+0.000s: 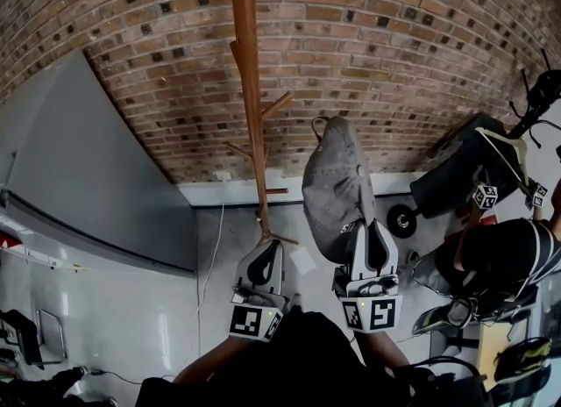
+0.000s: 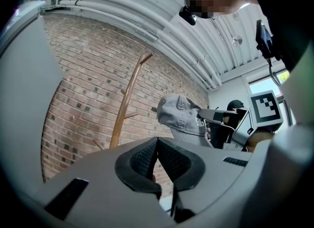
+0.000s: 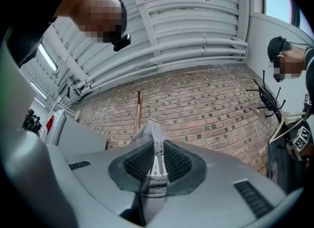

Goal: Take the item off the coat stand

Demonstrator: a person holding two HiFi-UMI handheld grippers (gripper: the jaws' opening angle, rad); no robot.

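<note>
The right tongs (image 3: 156, 146) are clenched on the lower edge of the grey cap (image 1: 337, 190), while the left tongs (image 2: 157, 143) are pressed together on nothing, just beside the foot of the coat stand (image 1: 248, 89). The cap hangs free to the right of the stand, clear of its pegs, so the grip should hold firm as it is carried further away from the stand. Its long axis runs up and away from the tongs, crown bulging towards the stand.

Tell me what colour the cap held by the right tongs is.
The cap is grey, clearest in the left gripper view.
</note>
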